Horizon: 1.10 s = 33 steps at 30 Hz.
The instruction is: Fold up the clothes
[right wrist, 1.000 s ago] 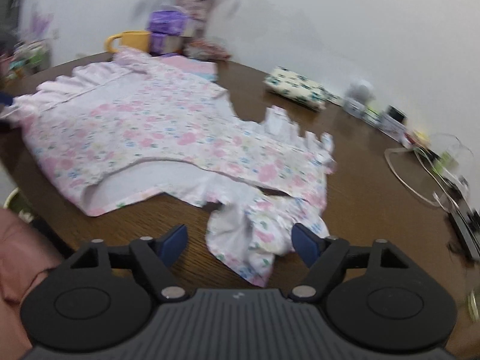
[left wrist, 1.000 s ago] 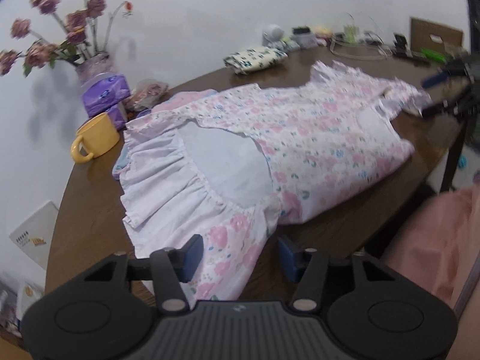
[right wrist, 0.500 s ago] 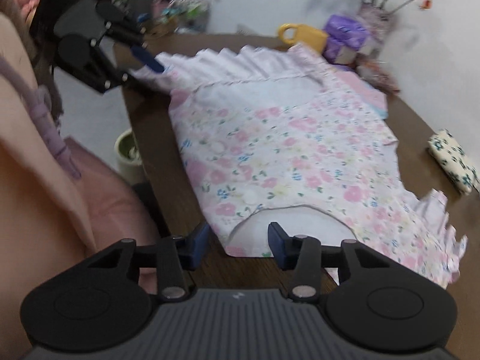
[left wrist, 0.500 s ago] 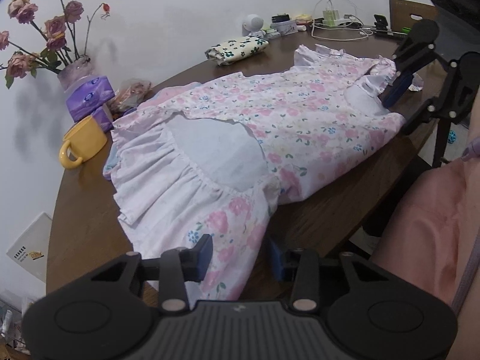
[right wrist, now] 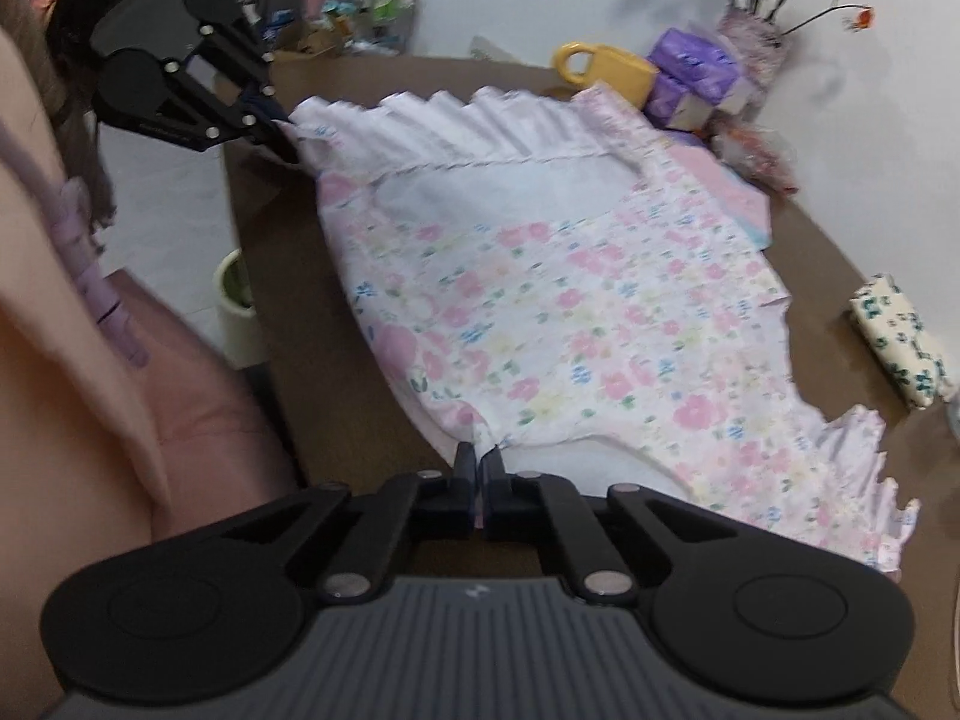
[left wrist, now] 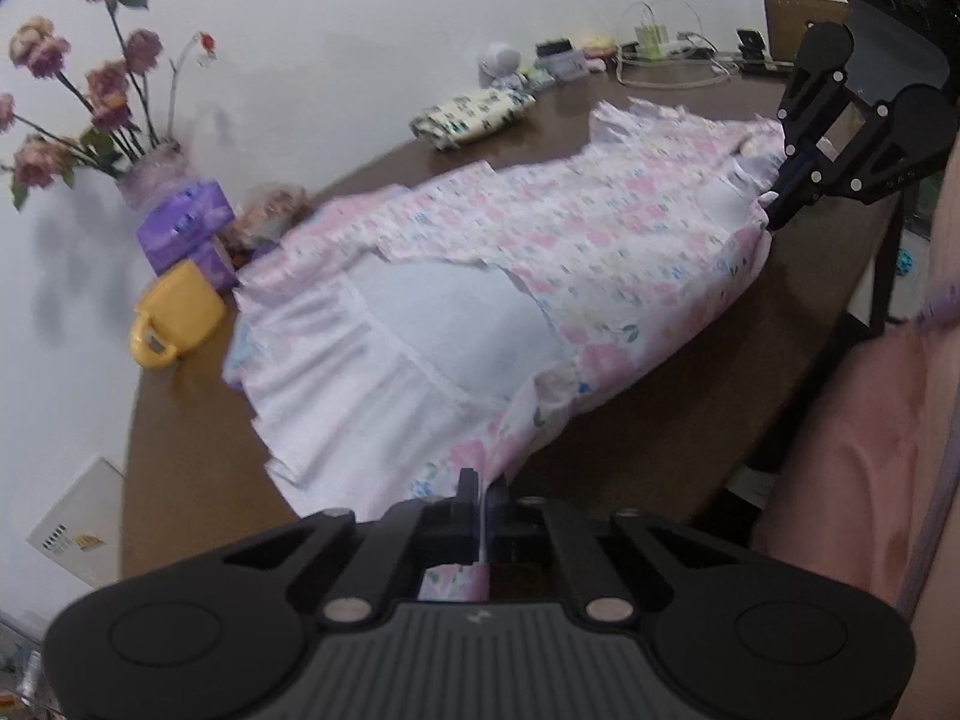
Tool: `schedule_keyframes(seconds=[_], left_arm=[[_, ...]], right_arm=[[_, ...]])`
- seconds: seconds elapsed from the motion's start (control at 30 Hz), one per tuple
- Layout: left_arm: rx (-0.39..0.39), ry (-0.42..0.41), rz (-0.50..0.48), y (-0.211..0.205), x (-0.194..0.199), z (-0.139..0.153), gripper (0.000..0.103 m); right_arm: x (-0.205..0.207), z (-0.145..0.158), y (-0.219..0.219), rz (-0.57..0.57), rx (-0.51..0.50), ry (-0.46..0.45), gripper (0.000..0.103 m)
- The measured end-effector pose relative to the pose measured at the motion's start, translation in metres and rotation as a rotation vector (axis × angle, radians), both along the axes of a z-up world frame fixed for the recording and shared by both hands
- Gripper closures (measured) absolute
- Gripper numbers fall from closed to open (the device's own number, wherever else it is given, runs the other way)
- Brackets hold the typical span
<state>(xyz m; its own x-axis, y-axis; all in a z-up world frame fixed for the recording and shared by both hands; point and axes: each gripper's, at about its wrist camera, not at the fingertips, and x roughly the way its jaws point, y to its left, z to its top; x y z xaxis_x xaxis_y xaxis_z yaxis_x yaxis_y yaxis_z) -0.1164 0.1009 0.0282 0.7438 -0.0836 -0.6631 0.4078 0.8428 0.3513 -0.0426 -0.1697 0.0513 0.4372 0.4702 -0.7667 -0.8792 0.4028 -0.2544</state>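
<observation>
A pink floral dress (left wrist: pixel 540 252) with a white ruffled hem lies spread across the brown round table (left wrist: pixel 720 396); it also shows in the right wrist view (right wrist: pixel 570 300). My left gripper (left wrist: pixel 482 489) is shut on the dress's near hem corner. My right gripper (right wrist: pixel 479 468) is shut on the dress's near edge at the shoulder end. Each gripper shows in the other's view, the right one (left wrist: pixel 780 204) at the far end and the left one (right wrist: pixel 282 126) pinching the ruffle corner.
A yellow mug (left wrist: pixel 177 312), purple tissue packs (left wrist: pixel 186 222) and a flower vase (left wrist: pixel 150 180) stand at the table's far left. A folded floral cloth (left wrist: pixel 474 114) and cables lie at the back. The person's pink clothing (left wrist: pixel 870 450) is at the near edge.
Both grippers have closed from open onto the dress's near edge. The fabric at both held corners is pulled slightly taut.
</observation>
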Motion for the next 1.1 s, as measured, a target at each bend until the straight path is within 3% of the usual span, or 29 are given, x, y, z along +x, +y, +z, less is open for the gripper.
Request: schedule_keyframes(seconds=[0.23,0.43,0.63,0.8,1.1], left_arm=[[0.059,-0.095,-0.019,0.002,0.037,0.018,0.103],[0.069,-0.129,-0.018,0.005,0.093,0.02,0.103],[0.033,-0.03,-0.009,0.009,0.138,-0.002,0.1],[-0.02,-0.021,-0.001,0.016,0.138,-0.004,0.101],[-0.086,-0.099,-0.028,0.013,0.083,0.026,0.103]], right_arm=[[0.03,0.017,0.014,-0.056,-0.012,-0.151,0.102],[0.075,0.023,0.028,-0.097,-0.026,-0.242,0.102],[0.118,-0.002,0.039,-0.123,-0.045,-0.15,0.102],[0.127,-0.017,0.038,-0.132,-0.02,-0.081,0.102],[0.08,0.024,0.01,-0.083,0.14,-0.078,0.102]])
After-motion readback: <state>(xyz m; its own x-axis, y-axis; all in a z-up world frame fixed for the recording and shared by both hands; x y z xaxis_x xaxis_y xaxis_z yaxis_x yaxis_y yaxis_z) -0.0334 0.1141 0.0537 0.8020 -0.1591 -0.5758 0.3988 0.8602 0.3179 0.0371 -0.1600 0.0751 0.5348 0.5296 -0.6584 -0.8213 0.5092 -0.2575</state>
